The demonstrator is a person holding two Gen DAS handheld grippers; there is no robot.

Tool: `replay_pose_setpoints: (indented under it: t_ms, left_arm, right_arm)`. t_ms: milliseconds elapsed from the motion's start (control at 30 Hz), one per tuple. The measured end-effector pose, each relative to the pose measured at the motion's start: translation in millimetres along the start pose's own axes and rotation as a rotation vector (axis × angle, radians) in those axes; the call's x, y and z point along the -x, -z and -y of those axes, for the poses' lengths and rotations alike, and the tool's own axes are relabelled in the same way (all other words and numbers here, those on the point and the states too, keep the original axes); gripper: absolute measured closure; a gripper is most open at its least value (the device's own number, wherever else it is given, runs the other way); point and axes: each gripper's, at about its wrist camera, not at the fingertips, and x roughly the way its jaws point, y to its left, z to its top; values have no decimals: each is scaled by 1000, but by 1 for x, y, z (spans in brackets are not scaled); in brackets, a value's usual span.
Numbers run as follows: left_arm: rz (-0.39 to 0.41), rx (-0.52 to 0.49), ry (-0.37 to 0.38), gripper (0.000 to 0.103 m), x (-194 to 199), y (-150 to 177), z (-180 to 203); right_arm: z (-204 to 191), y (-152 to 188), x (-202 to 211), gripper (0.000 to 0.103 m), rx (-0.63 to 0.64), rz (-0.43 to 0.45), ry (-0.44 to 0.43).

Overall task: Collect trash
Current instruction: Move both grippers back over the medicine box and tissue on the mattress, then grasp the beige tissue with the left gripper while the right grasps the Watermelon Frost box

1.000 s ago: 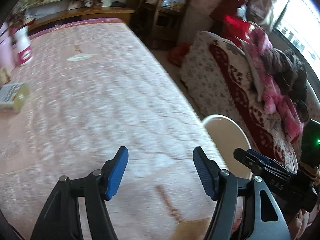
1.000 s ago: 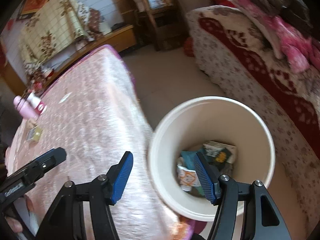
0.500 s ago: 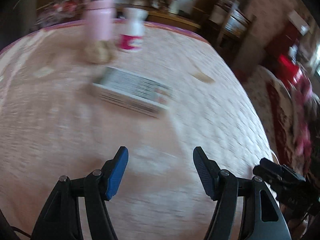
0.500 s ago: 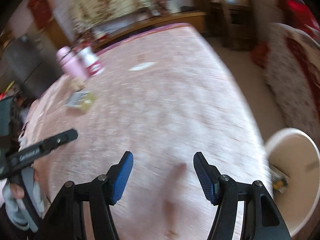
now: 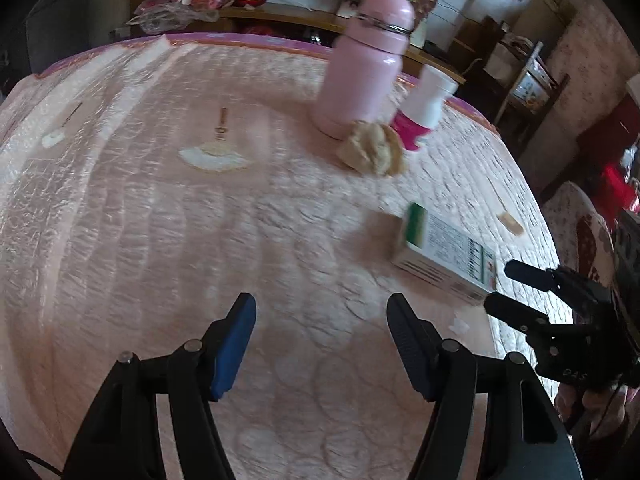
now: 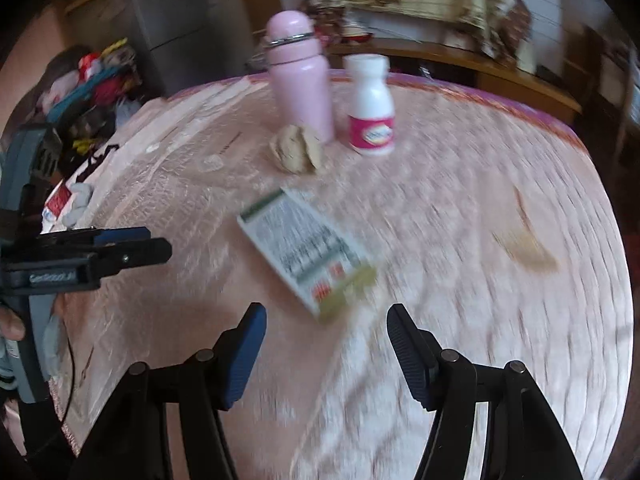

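Note:
A white and green carton (image 5: 444, 256) (image 6: 304, 248) lies flat on the pink tablecloth (image 5: 160, 220) (image 6: 460, 184). Behind it, a crumpled beige paper ball (image 5: 370, 148) (image 6: 296, 152) rests against a pink flask (image 5: 364, 64) (image 6: 300, 76). A white bottle with a pink label (image 5: 424, 108) (image 6: 370, 108) stands beside the flask. My left gripper (image 5: 320, 304) (image 6: 158, 242) hangs open and empty over bare cloth, left of the carton. Just short of the carton's near end, my right gripper (image 6: 324, 312) (image 5: 500, 286) is open and holds nothing.
A brown mark (image 6: 524, 248) (image 5: 510, 222) sits on the cloth right of the carton. A grey cabinet (image 6: 172, 20) and a pile of clothes (image 6: 92, 76) stand beyond the table's left edge, a wooden shelf (image 5: 528, 76) at the back right.
Both views swung away from the white bin and the sofa to the far end of the table. The carton, paper ball and bottles came close. Both grippers stayed open.

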Motion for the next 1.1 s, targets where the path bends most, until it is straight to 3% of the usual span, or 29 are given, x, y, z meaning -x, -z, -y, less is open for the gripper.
replay_pose_setpoints:
  t_ms: [300, 433, 700, 1100]
  left_arm:
    - [33, 23, 28, 34, -9, -35, -11]
    - [35, 27, 41, 34, -12, -43, -13]
    - [12, 51, 34, 34, -19, -40, -26]
    - [12, 56, 34, 34, -19, -40, -29]
  right_arm:
    - [-19, -37, -49, 36, 195, -106, 14]
    - [-21, -43, -51, 36, 223, -93, 5]
    - [-27, -54, -46, 30, 334, -57, -15]
    - [-46, -77, -87, 28, 377, -122, -7]
